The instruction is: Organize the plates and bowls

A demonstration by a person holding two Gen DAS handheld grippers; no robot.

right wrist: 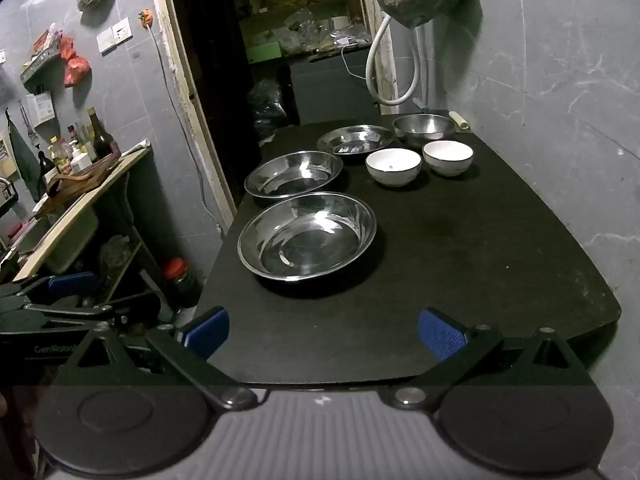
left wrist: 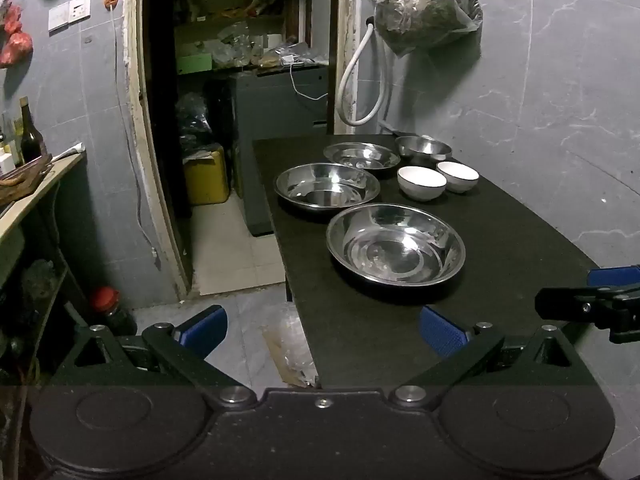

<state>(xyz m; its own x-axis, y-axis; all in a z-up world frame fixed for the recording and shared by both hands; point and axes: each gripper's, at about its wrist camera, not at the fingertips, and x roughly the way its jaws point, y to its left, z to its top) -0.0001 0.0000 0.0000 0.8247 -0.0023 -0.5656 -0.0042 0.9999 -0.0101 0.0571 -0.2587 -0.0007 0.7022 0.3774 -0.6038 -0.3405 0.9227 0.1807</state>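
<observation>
Both grippers, left gripper [left wrist: 322, 330] and right gripper [right wrist: 323, 334], hang spread wide and hold nothing at the near edge of the black table [right wrist: 500, 248]. Ahead sit three steel plates [right wrist: 307, 236], one steel bowl [right wrist: 424, 128] and two white bowls [right wrist: 394, 166], all apart.
</observation>
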